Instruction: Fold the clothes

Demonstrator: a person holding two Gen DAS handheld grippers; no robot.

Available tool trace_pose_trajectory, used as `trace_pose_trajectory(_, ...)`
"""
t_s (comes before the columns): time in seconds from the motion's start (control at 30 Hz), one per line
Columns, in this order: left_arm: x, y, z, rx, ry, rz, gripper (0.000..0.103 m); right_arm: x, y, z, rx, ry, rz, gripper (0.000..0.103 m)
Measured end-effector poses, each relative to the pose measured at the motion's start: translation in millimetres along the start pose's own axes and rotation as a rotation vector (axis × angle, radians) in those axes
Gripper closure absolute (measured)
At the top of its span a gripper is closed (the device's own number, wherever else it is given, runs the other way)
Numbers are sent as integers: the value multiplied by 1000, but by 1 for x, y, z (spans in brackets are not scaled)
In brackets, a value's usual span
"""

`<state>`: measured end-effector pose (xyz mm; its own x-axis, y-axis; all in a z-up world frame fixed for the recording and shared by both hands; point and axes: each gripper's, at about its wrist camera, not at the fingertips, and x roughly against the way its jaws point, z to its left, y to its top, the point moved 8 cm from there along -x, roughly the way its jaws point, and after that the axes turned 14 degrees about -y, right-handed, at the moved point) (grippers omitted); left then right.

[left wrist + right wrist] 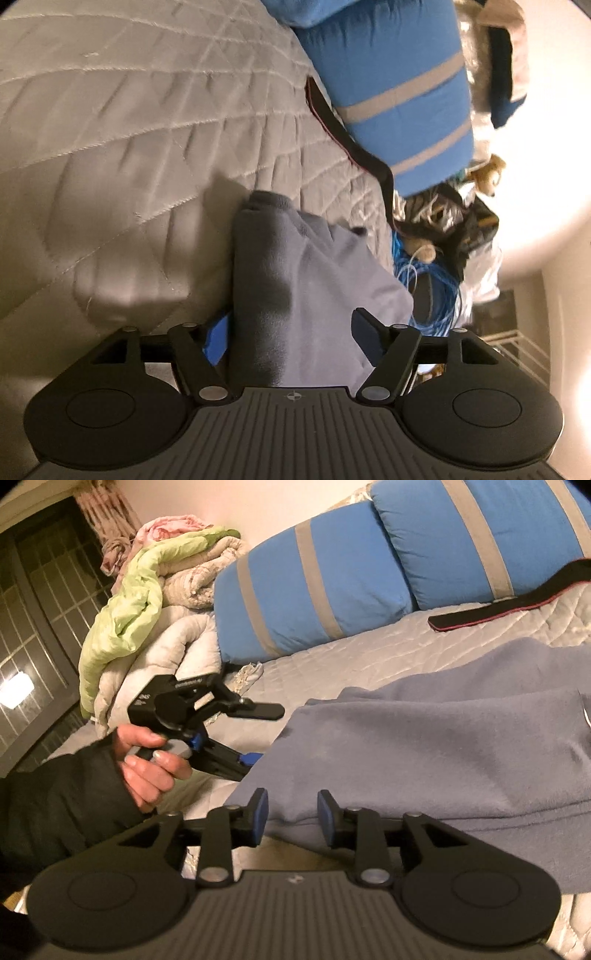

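Note:
A grey-blue fleece garment (314, 277) lies partly folded on the quilted bed (129, 147). In the left wrist view it runs between the fingers of my left gripper (291, 332), which stand wide apart. From the right wrist view the left gripper (266, 734) is at the garment's (443, 757) left edge, held by a hand (147, 760). Its lower finger is tucked at the cloth's edge and its upper finger hangs free above. My right gripper (293, 812) straddles the near folded edge, its blue pads parted and not pinching the cloth.
Two blue pillows with grey stripes (314, 590) lean at the head of the bed (369, 653). A black strap with a red edge (498, 613) lies before them. A heap of bedding (166, 609) fills the corner by a dark window (37, 609). Blue cable coils (439, 288) lie beside the bed.

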<state>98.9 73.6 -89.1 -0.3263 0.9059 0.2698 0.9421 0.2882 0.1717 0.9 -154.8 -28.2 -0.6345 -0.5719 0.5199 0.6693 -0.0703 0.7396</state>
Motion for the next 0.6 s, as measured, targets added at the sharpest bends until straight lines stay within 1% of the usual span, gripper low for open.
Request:
trace_pose_trajectory(0.1, 0, -2, 1, 5, -25, 19, 41, -2, 3, -7, -55, 5, 6, 54)
trace_pose_trajectory(0.17, -1, -6, 1, 13, -32, 27, 42, -3, 5, -12, -85, 6, 7, 53)
trace_pose_trajectory(0.23, -7, -9, 0, 18, -38, 53, 42, -3, 6, -14, -102, 6, 5, 51)
trace_pose_trajectory(0.3, -13, -10, -1, 16, -30, 67, 42, -4, 7, -14, -109, 9, 4, 50)
trace_pose_trajectory(0.37, -13, -6, 2, 48, -45, 56, 43, -5, 8, -14, -114, 11, 3, 50)
trace_pose_trajectory(0.4, -14, -5, 5, 71, -47, 41, 55, -5, 8, -14, -115, 13, 4, 49)
trace_pose_trajectory(0.43, -14, -3, 9, 93, -49, 26, 69, -5, 8, -15, -117, 15, 4, 48)
trace_pose_trajectory(0.5, -20, -5, 19, 134, -42, 14, 87, -6, 8, -16, -122, 15, 5, 46)
trace_pose_trajectory(0.57, -19, -6, 22, 132, -31, -6, 90, -7, 8, -19, -126, 5, 7, 46)
trace_pose_trajectory(0.6, -17, -5, 19, 117, -3, -11, 90, -7, 7, -20, -123, -1, 6, 46)
